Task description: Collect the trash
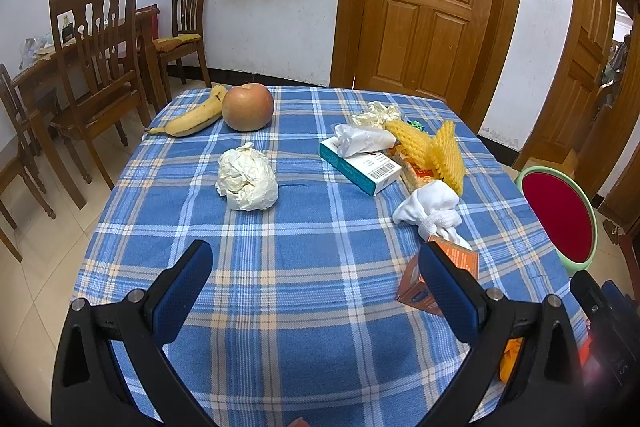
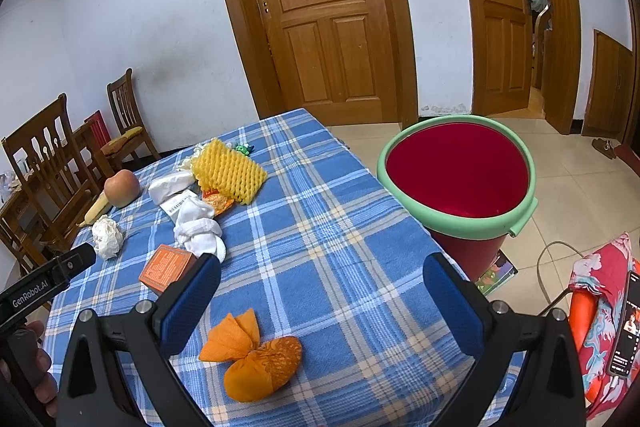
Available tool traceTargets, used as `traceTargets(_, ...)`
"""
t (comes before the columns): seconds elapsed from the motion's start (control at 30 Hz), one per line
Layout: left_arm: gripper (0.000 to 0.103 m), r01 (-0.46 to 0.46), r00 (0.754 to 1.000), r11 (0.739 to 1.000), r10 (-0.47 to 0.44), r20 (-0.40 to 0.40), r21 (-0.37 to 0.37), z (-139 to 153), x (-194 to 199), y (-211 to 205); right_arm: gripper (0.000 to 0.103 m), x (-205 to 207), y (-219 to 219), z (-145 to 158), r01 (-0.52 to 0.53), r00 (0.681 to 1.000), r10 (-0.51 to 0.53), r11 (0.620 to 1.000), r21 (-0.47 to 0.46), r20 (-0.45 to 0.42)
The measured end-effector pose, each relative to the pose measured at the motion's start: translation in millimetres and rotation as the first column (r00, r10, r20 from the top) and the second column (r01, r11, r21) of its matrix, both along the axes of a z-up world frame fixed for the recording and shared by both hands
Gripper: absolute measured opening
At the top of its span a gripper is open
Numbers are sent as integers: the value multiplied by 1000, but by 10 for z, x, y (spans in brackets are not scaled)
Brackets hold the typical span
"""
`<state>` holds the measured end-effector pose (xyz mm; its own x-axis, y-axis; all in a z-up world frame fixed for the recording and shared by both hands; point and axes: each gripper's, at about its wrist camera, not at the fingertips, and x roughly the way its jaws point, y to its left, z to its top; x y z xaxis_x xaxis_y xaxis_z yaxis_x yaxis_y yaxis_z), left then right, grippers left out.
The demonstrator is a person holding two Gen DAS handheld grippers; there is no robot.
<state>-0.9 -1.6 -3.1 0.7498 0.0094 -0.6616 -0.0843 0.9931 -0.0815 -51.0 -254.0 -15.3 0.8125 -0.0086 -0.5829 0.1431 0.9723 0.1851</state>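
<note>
- While both grippers hover over the bench (image 1: 304, 307) with jaws spread wide and nothing between them, no trash is yet picked up, so the step in hand looks like a first grasp.
- The right gripper (image 2: 320, 303) has the orange wad (image 2: 252, 359) lying just below and between its jaws (the nearest piece by far), so I judge that the natural target.
- To do it well: come straight down, straddle the wad's fat end, and close on the bulk, not on the loose twisted tail, which would likely slip.
- The bucket (image 2: 460, 223) stands off the bench's right edge, near the wad; its red mouth is open and unblocked, so the carry is short.
- The left gripper (image 1: 316, 291) faces open cloth; the white paper ball (image 1: 247, 178) lies ahead, well apart from other things and easy to reach.
- An orange box (image 1: 440, 279) sits just beside the left gripper's right jaw, with a white sock (image 1: 432, 213) touching it behind.
- Farther back lies a pile: yellow foam net (image 1: 436, 147), a carton (image 1: 360, 167), more wrappers.
- Apple (image 1: 248, 107) and banana (image 1: 192, 119) sit at the far left corner, touching; probably not trash.
</note>
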Motion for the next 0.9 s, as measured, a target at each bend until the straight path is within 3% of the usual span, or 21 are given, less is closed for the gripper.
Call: traceTargets(0.9,101,0,1000,1000,0,-11,2,-143,-27,19,103,18,-12,4,1,1000,-1,1000,2,-5)
